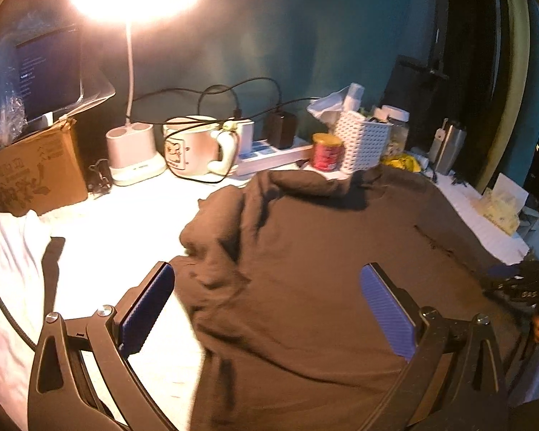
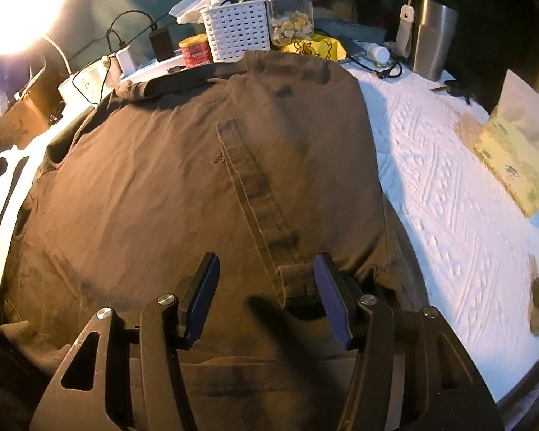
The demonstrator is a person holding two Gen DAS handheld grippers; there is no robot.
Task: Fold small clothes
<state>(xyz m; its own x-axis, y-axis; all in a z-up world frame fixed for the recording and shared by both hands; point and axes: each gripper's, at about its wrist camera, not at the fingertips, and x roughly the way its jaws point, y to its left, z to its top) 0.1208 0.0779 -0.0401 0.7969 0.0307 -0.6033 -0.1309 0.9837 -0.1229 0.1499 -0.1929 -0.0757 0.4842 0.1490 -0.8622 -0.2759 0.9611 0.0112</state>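
Observation:
A brown garment (image 1: 305, 269) lies spread on the white table cover (image 1: 125, 237), with its left edge bunched into folds. My left gripper (image 1: 269, 305) is open and empty, hovering over the garment's left part. In the right wrist view the brown garment (image 2: 183, 179) fills the middle, with a stitched strip running down it. My right gripper (image 2: 266, 298) is open and empty above the garment's near edge, beside a small folded tab of cloth. The right gripper shows dimly at the right edge of the left wrist view (image 1: 521, 287).
At the back stand a lit lamp (image 1: 133, 151), a mug (image 1: 194, 151), a cardboard box (image 1: 32, 172), a red tin (image 1: 327, 152), a white basket (image 2: 237, 30), a jar (image 2: 289, 14) and a steel tumbler (image 2: 433, 39). A yellow box (image 2: 514, 165) lies on the white cover at right.

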